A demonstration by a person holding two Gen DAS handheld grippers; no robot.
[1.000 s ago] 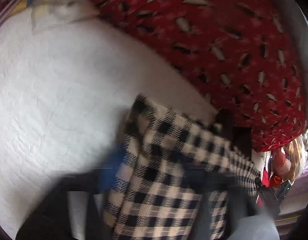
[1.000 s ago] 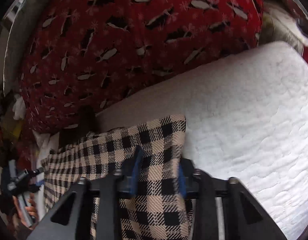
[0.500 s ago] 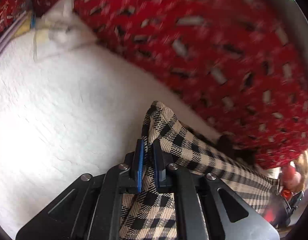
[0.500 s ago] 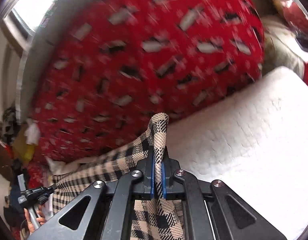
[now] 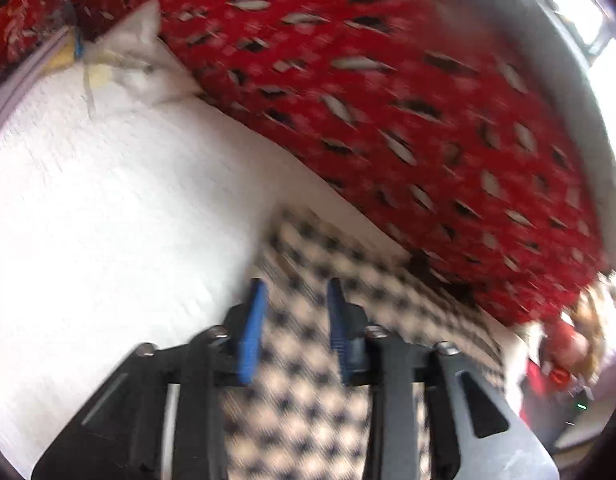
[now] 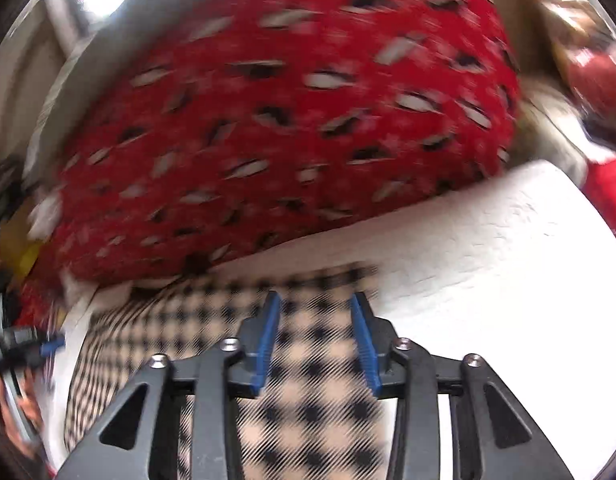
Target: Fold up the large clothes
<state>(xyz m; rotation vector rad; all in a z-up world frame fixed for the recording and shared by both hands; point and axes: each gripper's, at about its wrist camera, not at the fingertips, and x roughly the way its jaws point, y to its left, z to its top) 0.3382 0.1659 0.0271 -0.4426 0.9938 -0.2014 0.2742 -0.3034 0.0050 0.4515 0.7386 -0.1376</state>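
One checked garment (image 5: 308, 420), beige and black, lies flat on the white quilted cover (image 5: 107, 220) at lower centre of both views. One red patterned blanket (image 5: 388, 100) fills the upper frame. Two grippers: left gripper (image 5: 293, 294) and right gripper (image 6: 314, 306), jaws opening, pads clear of the cloth below.

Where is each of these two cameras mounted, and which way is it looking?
Left wrist view: rides on the left claw, looking down along its opening fingers at the checked garment lying flat on the white bedcover.
Right wrist view: rides on the right claw, fingers also opening, over the same garment; the left claw shows at the picture's left edge.
Both share the garment, the bedcover and the red patterned blanket.
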